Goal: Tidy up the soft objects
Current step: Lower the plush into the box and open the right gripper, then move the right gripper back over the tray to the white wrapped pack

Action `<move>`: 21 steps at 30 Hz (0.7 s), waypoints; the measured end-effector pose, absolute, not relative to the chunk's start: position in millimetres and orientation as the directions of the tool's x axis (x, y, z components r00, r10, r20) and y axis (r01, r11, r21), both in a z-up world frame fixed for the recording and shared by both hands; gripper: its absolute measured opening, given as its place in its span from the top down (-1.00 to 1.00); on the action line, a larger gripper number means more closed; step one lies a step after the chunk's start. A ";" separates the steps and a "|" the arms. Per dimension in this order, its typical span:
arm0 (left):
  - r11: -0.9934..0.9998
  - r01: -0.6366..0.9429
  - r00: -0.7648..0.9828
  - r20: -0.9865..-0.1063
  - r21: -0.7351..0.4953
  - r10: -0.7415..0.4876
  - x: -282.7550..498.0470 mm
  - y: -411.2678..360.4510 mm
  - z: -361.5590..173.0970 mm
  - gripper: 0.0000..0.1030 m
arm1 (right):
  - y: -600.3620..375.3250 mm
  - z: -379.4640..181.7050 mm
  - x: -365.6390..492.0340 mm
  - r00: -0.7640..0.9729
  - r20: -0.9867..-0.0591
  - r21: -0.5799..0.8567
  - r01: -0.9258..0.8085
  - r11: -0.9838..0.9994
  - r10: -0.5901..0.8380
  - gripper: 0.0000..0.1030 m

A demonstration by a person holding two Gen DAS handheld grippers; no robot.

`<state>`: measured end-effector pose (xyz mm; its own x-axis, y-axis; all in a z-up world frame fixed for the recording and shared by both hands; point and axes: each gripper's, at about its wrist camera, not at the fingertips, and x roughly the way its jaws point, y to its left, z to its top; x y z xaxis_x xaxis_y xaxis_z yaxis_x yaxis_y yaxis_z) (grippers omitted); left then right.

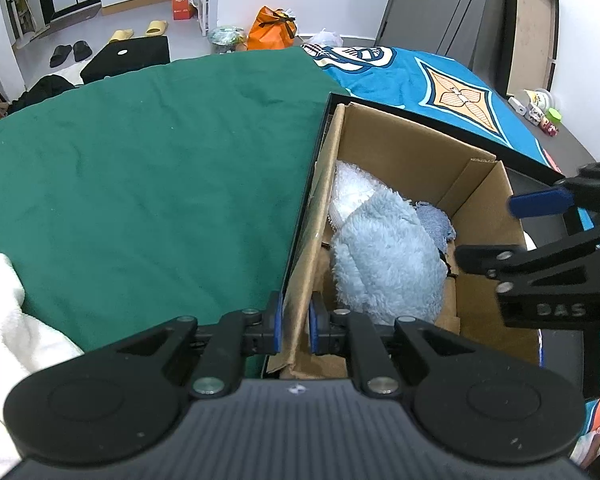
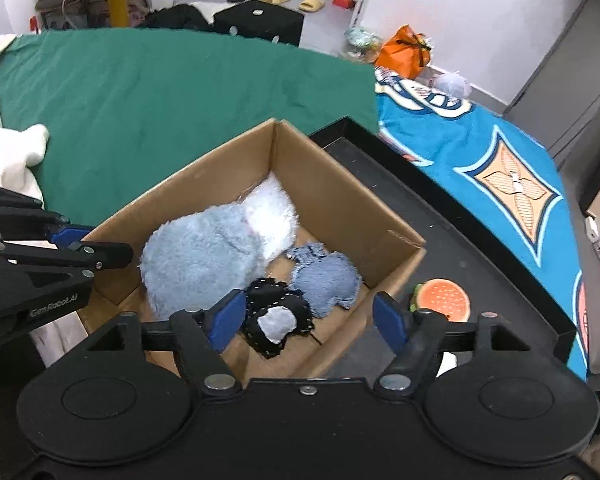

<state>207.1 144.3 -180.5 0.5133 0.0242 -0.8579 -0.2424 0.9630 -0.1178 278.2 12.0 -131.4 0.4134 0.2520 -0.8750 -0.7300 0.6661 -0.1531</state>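
While most soft things already lay packed, the scene stood so:
Left gripper: jaws nearly closed, pinching the cardboard box wall, steadying it.
Box: fluffy blue toy, denim plush and black plush inside.
Right gripper: jaws wide, holding nothing, above the box's near corner.
Burger toy: outside on the black tray; likely next pick, needing a rightward reach.

My grippers are black with blue pads. The brown cardboard box holds a pale blue fluffy toy, a white fluffy one, a denim-blue one and a black one with white stitching. Green cloth and teal patterned cloth lie around.
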 end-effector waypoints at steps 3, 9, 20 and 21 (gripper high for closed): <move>0.963 -0.244 0.511 -0.859 -0.114 0.028 207.3 143.6 -180.5 0.77 | -2.6 -121.8 280.8 0.396 -0.874 -0.108 -0.723 0.682 0.282 -0.36; 0.966 -0.241 0.504 -0.863 -0.092 0.044 208.9 139.8 -179.4 0.76 | -34.0 -112.9 290.5 0.392 -0.871 -0.062 -0.687 0.724 0.297 -0.36; 0.971 -0.240 0.507 -0.854 -0.008 0.118 204.3 129.8 -164.0 0.12 | -92.8 -120.8 308.5 0.365 -0.858 0.076 -0.606 0.792 0.362 -0.38; 0.971 -0.238 0.507 -0.854 -0.012 0.113 204.3 130.2 -162.5 0.01 | -98.2 -123.6 309.4 0.361 -0.854 0.096 -0.599 0.795 0.375 -0.40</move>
